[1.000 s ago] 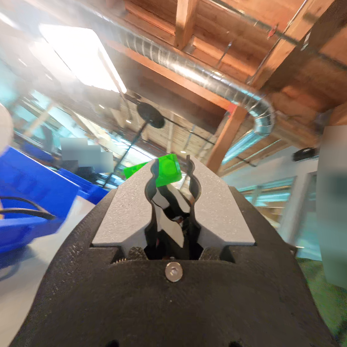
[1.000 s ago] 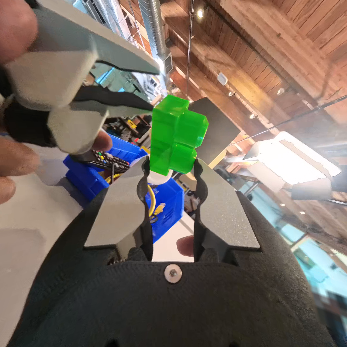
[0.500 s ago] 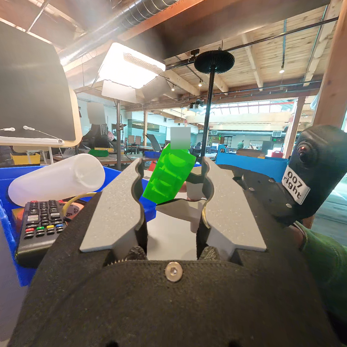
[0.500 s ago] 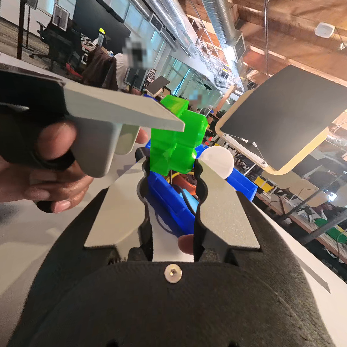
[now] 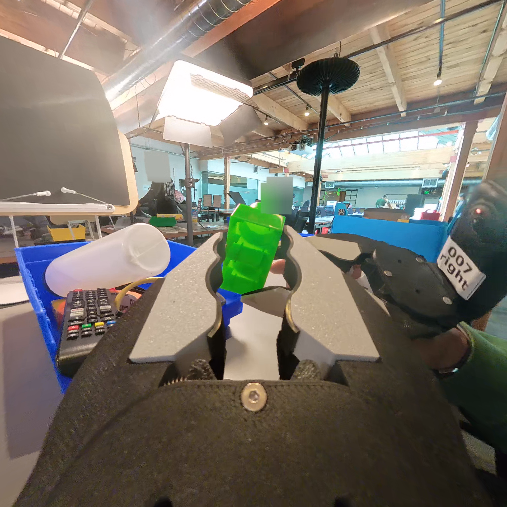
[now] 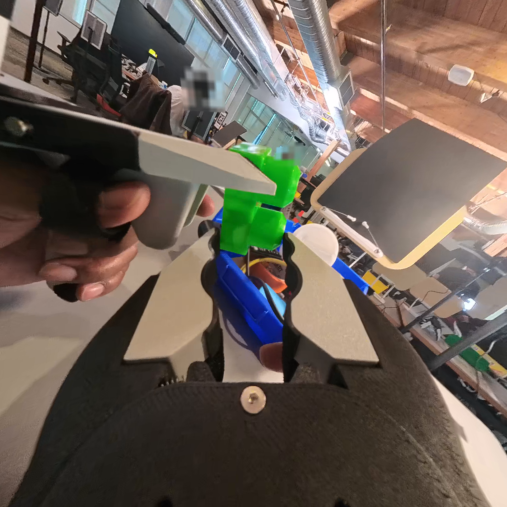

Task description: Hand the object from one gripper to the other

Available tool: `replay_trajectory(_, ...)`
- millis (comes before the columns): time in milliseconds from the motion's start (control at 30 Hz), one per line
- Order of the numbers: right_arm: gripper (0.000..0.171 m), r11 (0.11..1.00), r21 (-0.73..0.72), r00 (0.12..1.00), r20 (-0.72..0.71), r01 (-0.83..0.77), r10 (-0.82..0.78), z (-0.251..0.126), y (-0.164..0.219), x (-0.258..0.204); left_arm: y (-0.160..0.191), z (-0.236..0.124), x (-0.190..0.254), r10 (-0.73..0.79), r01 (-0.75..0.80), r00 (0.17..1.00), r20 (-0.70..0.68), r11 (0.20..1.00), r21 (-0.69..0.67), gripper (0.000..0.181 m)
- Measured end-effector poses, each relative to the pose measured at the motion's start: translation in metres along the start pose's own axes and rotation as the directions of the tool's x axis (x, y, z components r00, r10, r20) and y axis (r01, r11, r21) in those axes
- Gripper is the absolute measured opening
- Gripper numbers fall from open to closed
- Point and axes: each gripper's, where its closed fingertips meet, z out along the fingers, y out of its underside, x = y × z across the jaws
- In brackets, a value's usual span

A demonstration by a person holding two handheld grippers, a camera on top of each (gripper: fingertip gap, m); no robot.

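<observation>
A bright green plastic block (image 5: 251,255) sits upright between the fingertips of my left gripper (image 5: 252,236), whose jaws touch it on both sides. My right gripper (image 6: 251,238) is shut on the lower end of the same block (image 6: 252,219). In the right wrist view one grey finger (image 6: 205,170) of the left gripper lies across the block's upper part, with a hand (image 6: 82,247) on its handle. In the left wrist view the right gripper's black body (image 5: 411,279) comes in from the right. The block is held in the air above the white table (image 5: 252,345).
A blue bin (image 5: 30,263) stands just behind and left of the block, holding a white bottle (image 5: 109,258), a black remote (image 5: 85,315) and a yellow cable. A black panel on a stand (image 6: 411,186) lies beyond it. A green sleeve (image 5: 480,370) is at the right. The grippers are tip to tip, or close to it.
Both grippers tilted down from the ceiling to the room. My left gripper moved onto the block held by the right gripper, and its jaws narrowed around it. The right gripper's grip is unchanged.
</observation>
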Motion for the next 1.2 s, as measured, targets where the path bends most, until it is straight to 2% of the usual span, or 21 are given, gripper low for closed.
replay_trajectory(167,0.050,0.995,0.023,0.995,-0.007,0.098,-0.098,0.000,-0.005,-0.008,-0.007,-0.006,-0.017,-0.230,0.231,0.973,-0.015,0.971,0.066,0.040)
replay_trajectory(267,0.055,0.988,0.033,0.989,-0.020,0.148,-0.147,0.000,-0.007,-0.010,-0.012,-0.010,-0.027,-0.436,0.444,0.896,-0.086,0.888,0.118,0.040)
replay_trajectory(333,0.060,0.984,0.041,0.985,-0.023,0.174,-0.173,-0.001,-0.009,-0.012,-0.011,-0.011,-0.032,-0.571,0.588,0.807,-0.150,0.800,0.122,0.040)
replay_trajectory(433,0.066,0.967,0.036,0.967,-0.061,0.252,-0.249,0.000,-0.010,-0.012,-0.008,-0.010,-0.033,-0.741,0.781,0.615,-0.271,0.620,0.077,0.040)
replay_trajectory(500,0.069,0.949,0.027,0.946,-0.093,0.315,-0.311,0.000,-0.010,-0.012,-0.005,-0.008,-0.032,-0.811,0.863,0.485,-0.327,0.504,0.031,0.040)
replay_trajectory(567,0.068,0.931,0.020,0.925,-0.122,0.364,-0.359,0.000,-0.011,-0.012,-0.002,-0.006,-0.031,-0.844,0.899,0.409,-0.348,0.438,-0.006,0.040)
replay_trajectory(733,0.062,0.918,-0.010,0.906,-0.154,0.397,-0.394,0.001,-0.008,-0.007,0.001,-0.003,-0.021,-0.841,0.889,0.410,-0.352,0.456,-0.054,0.040)
replay_trajectory(833,0.049,0.924,-0.006,0.909,-0.174,0.383,-0.378,0.000,-0.009,-0.003,0.001,-0.002,-0.015,-0.835,0.877,0.421,-0.354,0.474,-0.076,0.040)
replay_trajectory(1100,0.048,0.956,0.033,0.943,-0.182,0.290,-0.280,-0.004,-0.015,0.005,0.004,0.001,-0.010,-0.763,0.788,0.575,-0.296,0.614,-0.051,0.041)
replay_trajectory(1200,0.048,0.965,0.045,0.952,-0.183,0.259,-0.247,-0.005,-0.017,0.008,0.005,0.003,-0.001,-0.759,0.779,0.571,-0.313,0.621,-0.084,0.042)
